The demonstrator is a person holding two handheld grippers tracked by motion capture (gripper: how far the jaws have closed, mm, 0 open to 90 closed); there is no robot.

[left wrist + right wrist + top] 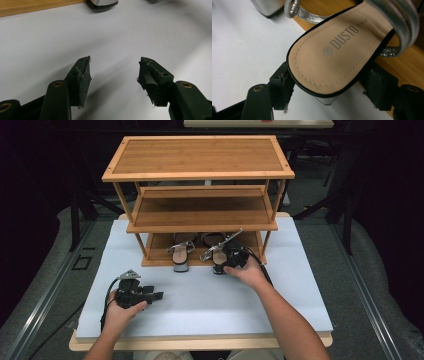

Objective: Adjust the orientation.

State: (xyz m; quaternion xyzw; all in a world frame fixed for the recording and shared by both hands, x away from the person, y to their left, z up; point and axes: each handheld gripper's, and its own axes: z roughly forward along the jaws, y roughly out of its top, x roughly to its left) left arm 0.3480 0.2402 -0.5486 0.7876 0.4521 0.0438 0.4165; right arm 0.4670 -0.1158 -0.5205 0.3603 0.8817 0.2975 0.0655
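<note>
1. While its toe sits on the bottom shelf (160, 256) of the rack (200, 170), the right sandal (332, 55) has its heel end between the jaws of the right gripper (327, 90); the jaws flank the block heel closely on both sides, and whether their pads press on it I cannot tell.
2. Seen from the high view, this sandal (220, 251) lies at the right front of the shelf, its heel overhanging the shelf edge above the white mat (200, 295).
3. A second sandal (181, 254) lies just to its left, well clear of the jaws.
4. Reaching forward over the mat, the right forearm runs from the bottom edge up to the shelf front, the hand wrapped around the gripper (231, 262).
5. Long axis of the held sandal runs front to back, toe into the rack, heel toward the person, insole up.
6. Low on the mat at the left, the left gripper (159, 295) lies level in its hand and points right.
7. Its jaws (113, 72) stand apart with nothing between them, over bare mat.
</note>
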